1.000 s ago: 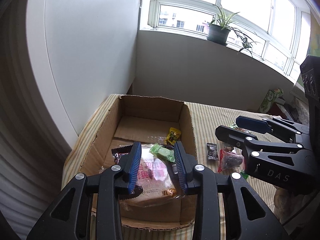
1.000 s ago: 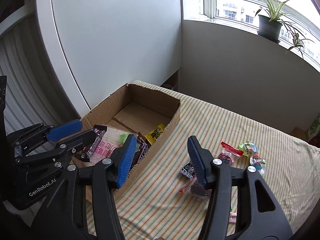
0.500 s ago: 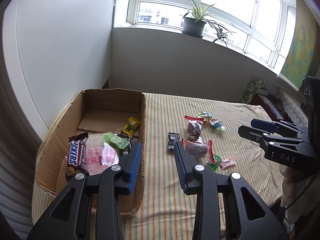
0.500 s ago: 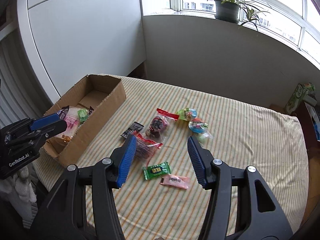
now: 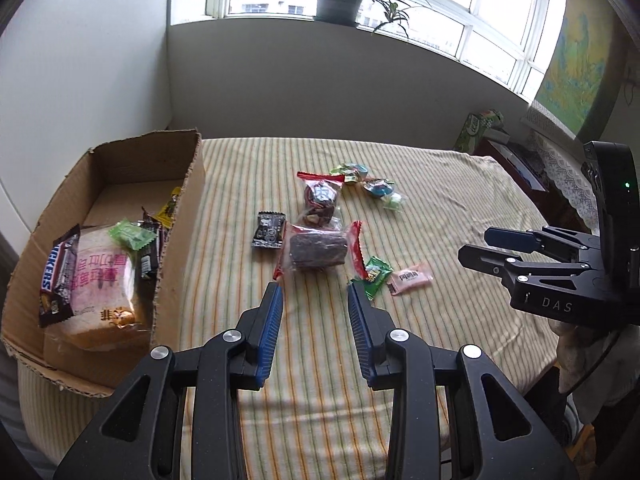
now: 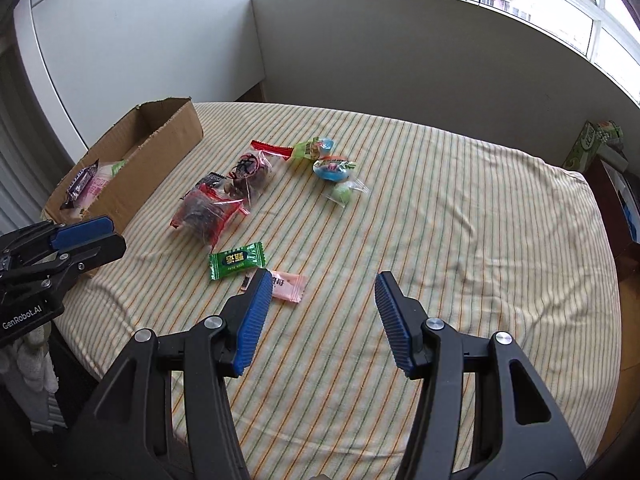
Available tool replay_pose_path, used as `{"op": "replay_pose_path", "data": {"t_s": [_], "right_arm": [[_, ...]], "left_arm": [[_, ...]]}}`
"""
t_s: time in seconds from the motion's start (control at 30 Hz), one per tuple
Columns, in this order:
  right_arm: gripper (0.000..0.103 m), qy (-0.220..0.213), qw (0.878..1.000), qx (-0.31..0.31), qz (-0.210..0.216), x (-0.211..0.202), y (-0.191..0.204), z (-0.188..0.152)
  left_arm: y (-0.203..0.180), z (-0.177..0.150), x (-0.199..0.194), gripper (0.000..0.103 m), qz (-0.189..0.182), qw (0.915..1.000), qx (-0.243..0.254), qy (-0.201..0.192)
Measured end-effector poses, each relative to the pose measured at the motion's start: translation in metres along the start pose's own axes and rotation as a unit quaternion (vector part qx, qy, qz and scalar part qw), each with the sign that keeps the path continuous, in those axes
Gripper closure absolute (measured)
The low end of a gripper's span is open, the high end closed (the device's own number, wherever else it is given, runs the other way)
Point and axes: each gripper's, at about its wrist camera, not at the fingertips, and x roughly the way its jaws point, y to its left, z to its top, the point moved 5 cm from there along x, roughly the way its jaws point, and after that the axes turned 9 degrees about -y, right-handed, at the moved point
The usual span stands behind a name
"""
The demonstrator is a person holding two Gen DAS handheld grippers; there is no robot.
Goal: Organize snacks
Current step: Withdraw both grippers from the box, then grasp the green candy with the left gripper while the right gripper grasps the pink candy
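Left wrist view: left tongs (image 5: 314, 294) apart & empty, w/ brown snack pack (image 5: 318, 249) just ahead, long axis crosswise, box (image 5: 182, 216) to its left; right tongs (image 6: 322, 286) apart & empty, nearer pink candy (image 6: 287, 283).

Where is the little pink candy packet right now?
The small pink candy packet lies flat on the striped tablecloth, right beside the green candy wrapper. In the right wrist view it sits just past the right hand-held gripper, by its left finger.
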Motion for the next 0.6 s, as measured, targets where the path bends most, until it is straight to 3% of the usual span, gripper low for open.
{"op": "replay_pose_path", "data": {"t_s": [0.37,0.6], "right_arm": [[0.047,0.044,0.996,-0.067,0.029,0.037,0.019,-0.019],[0.047,0.046,0.993,-0.100,0.036,0.055,0.028,-0.013]], "left_arm": [[-0.024,-0.011,0.030,0.071,-0.020,0.9988,0.029,0.034],[-0.026,-0.012,0.046,0.071,-0.026,0.9976,0.041,0.049]]}}
